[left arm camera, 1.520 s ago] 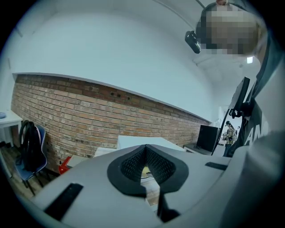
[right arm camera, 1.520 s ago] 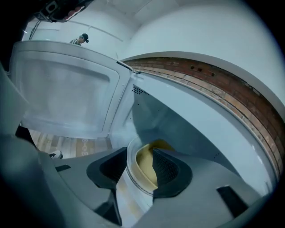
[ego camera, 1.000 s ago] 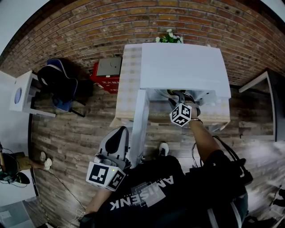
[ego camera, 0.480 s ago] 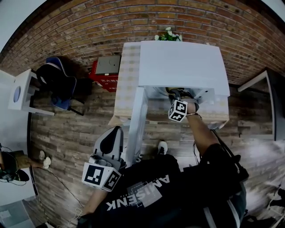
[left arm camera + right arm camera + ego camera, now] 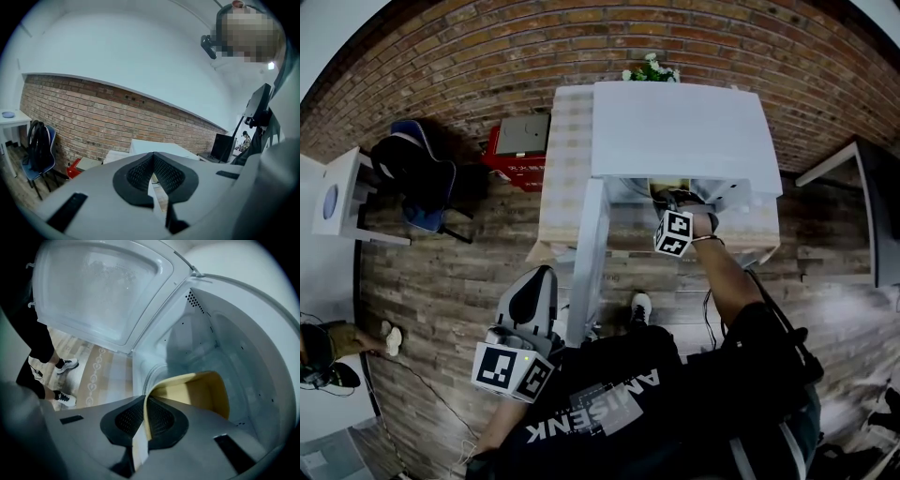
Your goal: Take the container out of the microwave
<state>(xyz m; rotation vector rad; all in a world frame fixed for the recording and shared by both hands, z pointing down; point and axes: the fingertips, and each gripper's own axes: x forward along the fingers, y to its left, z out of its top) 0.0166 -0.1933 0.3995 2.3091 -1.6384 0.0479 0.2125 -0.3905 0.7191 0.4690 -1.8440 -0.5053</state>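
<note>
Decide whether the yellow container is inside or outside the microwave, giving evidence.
Inside. The container sits within the microwave cavity, its near wall pinched by the right gripper; the door stands open.

We are in what looks like an office or studio room. It has a bare brick wall [image 5: 487, 56] and a wood-plank floor [image 5: 441, 281]. A white microwave [image 5: 675, 127] stands alone on a cloth-covered bench [image 5: 567, 159]. A chair [image 5: 427, 217] carries a backpack [image 5: 412, 169], there is a small white side table [image 5: 349, 178], and computer monitors [image 5: 220, 146] stand along one side.
</note>
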